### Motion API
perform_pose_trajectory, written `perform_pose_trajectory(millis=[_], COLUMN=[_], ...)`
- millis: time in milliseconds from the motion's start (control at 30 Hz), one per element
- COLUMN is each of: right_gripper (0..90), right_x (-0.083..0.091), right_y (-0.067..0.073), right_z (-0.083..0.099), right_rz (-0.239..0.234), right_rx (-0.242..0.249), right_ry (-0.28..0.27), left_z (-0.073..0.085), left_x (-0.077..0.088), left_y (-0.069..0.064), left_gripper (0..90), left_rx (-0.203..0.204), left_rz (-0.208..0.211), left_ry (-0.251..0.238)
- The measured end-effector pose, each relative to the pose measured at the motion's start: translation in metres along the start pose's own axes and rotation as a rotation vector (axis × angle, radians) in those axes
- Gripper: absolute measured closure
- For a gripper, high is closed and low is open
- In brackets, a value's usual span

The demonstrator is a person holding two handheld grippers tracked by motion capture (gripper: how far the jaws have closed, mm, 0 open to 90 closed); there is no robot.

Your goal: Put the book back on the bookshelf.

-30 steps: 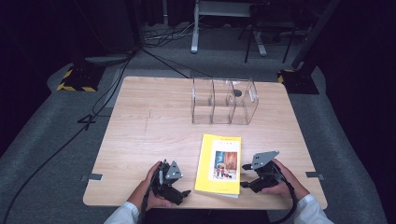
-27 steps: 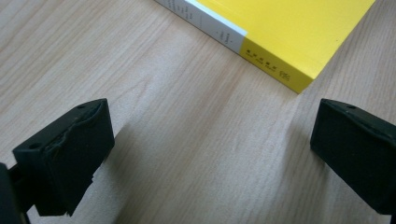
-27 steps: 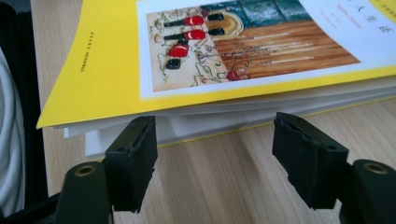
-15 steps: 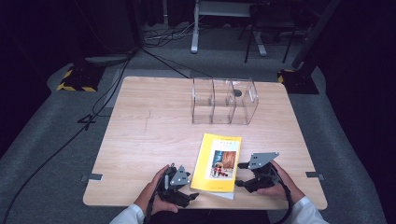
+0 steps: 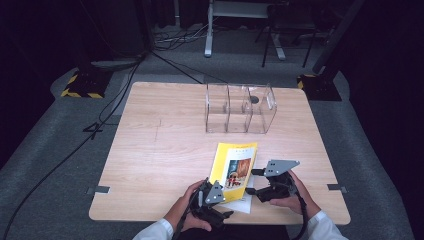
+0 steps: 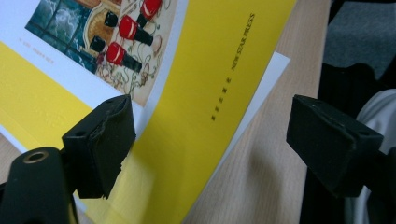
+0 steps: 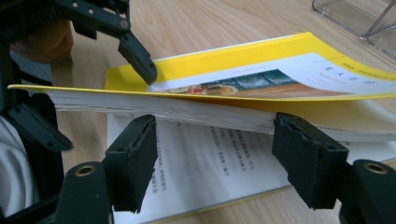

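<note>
At the counter's (image 5: 150,150) near edge, the yellow book (image 5: 235,165) now lies partly opened, its cover and pages lifted; the left gripper (image 5: 212,197), its jaws just narrowed yet unclenched, has slid onto the cover; the right gripper (image 5: 257,185) gapes at the page edges, grasping nothing.

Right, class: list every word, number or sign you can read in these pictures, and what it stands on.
"NEW STAR PRESS": on the yellow paperback book's cover.
Small characters below it: too small to read.
Print on the open white page: blurred.
Title line on the cover's white band: unreadable.
</note>
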State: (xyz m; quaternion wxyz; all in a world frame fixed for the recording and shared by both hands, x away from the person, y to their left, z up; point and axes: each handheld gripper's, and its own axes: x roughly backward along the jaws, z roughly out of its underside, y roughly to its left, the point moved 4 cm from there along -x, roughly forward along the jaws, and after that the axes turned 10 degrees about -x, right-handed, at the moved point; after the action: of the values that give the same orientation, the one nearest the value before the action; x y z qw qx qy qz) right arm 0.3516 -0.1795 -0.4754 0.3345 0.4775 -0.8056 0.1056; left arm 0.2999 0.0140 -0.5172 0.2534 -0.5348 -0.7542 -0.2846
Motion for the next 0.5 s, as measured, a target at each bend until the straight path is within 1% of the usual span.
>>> perform_pose_trajectory(millis=[33, 67, 100, 133, 167, 200, 300, 333, 400, 433, 467, 500], right_gripper=[31.8, 31.7, 31.7, 31.7, 31.7, 31.7, 31.8, 31.7, 31.7, 31.7, 31.7, 31.7], right_x=[-0.0005, -0.0012, -0.0014, -0.0016, -0.0016, -0.0021, -0.0032, -0.0038, -0.0041, -0.0043, -0.0044, -0.0045], right_y=[0.0007, 0.0026, 0.0027, 0.0032, 0.0032, 0.0039, 0.0048, 0.0051, 0.0052, 0.0052, 0.0052, 0.0049], right_z=[-0.0009, -0.0027, -0.0035, -0.0041, -0.0041, -0.0050, -0.0069, -0.0076, -0.0079, -0.0080, -0.0080, -0.0081], right_rz=[0.002, 0.011, 0.014, 0.014, 0.014, 0.010, 0.014, 0.012, 0.013, 0.011, 0.011, 0.012], right_rx=[-0.002, 0.000, 0.004, 0.000, 0.000, -0.007, -0.011, -0.013, -0.016, -0.019, -0.019, -0.022], right_ry=[-0.004, -0.011, -0.016, -0.020, -0.020, -0.025, -0.032, -0.036, -0.039, -0.040, -0.041, -0.044], left_z=[-0.0014, -0.0024, -0.0037, -0.0037, -0.0041, -0.0046, -0.0042, -0.0038, -0.0034, -0.0031, -0.0029, -0.0032], left_x=[-0.0021, -0.0033, -0.0041, -0.0041, -0.0039, -0.0041, -0.0029, -0.0015, 0.0001, 0.0011, 0.0023, 0.0041], left_y=[-0.0018, -0.0022, -0.0019, -0.0019, -0.0014, -0.0003, 0.0013, 0.0028, 0.0046, 0.0058, 0.0066, 0.0063], left_gripper=[16.1, 16.2, 17.0, 17.9, 17.9, 19.2, 25.7, 32.3, 37.8, 42.4, 47.7, 49.9], left_rx=[-0.002, -0.007, -0.004, -0.004, 0.007, 0.008, 0.015, 0.030, 0.036, 0.023, 0.013, 0.004], left_rz=[-0.013, -0.023, -0.035, -0.035, -0.040, -0.046, -0.062, -0.078, -0.091, -0.103, -0.107, -0.105], left_ry=[0.008, 0.010, 0.007, 0.007, 0.007, 0.000, -0.002, -0.001, -0.005, -0.001, -0.001, -0.007])
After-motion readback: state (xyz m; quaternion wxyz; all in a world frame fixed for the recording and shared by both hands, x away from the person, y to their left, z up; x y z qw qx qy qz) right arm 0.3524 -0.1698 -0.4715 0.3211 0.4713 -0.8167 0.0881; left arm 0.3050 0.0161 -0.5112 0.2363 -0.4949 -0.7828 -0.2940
